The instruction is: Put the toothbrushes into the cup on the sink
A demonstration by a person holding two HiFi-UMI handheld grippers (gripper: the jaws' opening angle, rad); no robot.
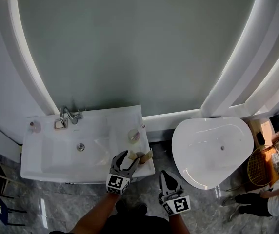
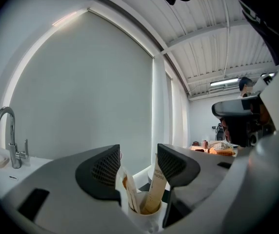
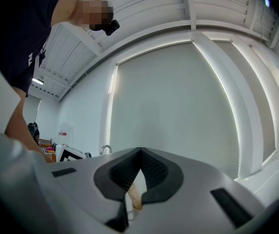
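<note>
The sink (image 1: 51,155) is filling the head view's 8 o'clock side, and the work is sitting at its 4 o'clock front corner, close to the edge. The left tool (image 1: 128,159) is hovering there with its jaws standing wide apart, pressing on nothing. The right tool (image 1: 168,178) is waiting at its 4 o'clock, off the sink, jaws together. A pale tan sliver is showing under those closed tips in the right gripper view, and I cannot tell whether it is pinched or merely lying beyond. The cup (image 2: 144,212) is standing just below the left tool's jaws. Two paper-wrapped toothbrushes (image 2: 155,189) are leaning inside it, their tops reaching up between the pads, seemingly without touching them.

The step in hand looks to be the release and pull-away. To do it well, the person should be keeping the jaws wide and drawing the tool straight toward 12 o'clock in its own view, so neither pad is dragging a wrapper. Any sideways swing is risking a tip, since the cup looks light and is sitting near the sink's edge.
</note>
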